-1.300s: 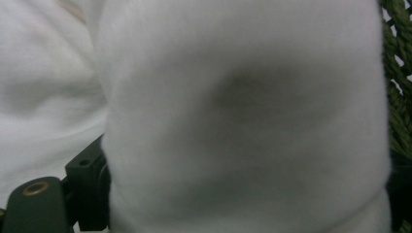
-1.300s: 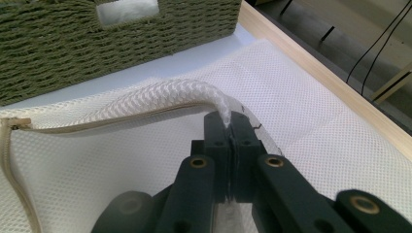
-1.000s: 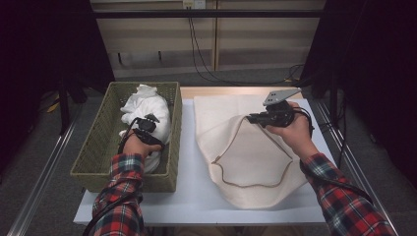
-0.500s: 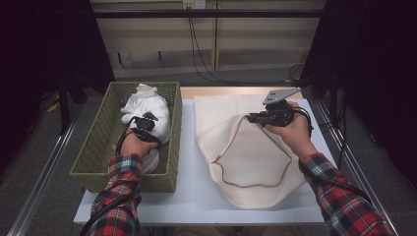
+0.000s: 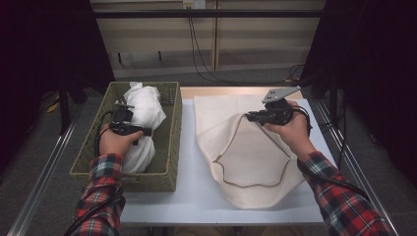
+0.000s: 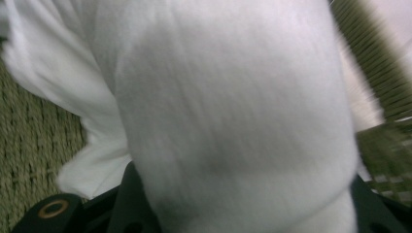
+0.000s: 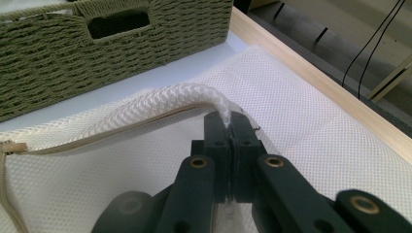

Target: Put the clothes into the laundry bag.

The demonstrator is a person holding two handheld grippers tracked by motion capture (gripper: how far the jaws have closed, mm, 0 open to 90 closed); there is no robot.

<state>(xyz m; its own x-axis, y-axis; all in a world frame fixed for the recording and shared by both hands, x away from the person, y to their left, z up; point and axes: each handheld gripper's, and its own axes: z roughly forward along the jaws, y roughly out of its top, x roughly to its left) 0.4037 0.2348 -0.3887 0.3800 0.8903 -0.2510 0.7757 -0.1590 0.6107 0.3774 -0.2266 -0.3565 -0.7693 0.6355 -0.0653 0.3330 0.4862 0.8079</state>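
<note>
Your left gripper (image 5: 124, 126) has pushed deeper over the white garment (image 5: 142, 110) in the woven basket (image 5: 169, 147), cloth between its jaws, grip unclear; your right gripper (image 7: 229, 127) stays clenched on the mesh laundry bag (image 5: 246, 152) rim, ready for loading.

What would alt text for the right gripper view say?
The right gripper has its black jaws shut on the rim of a white mesh bag, lifting it off the table. A green woven basket stands behind.
</note>
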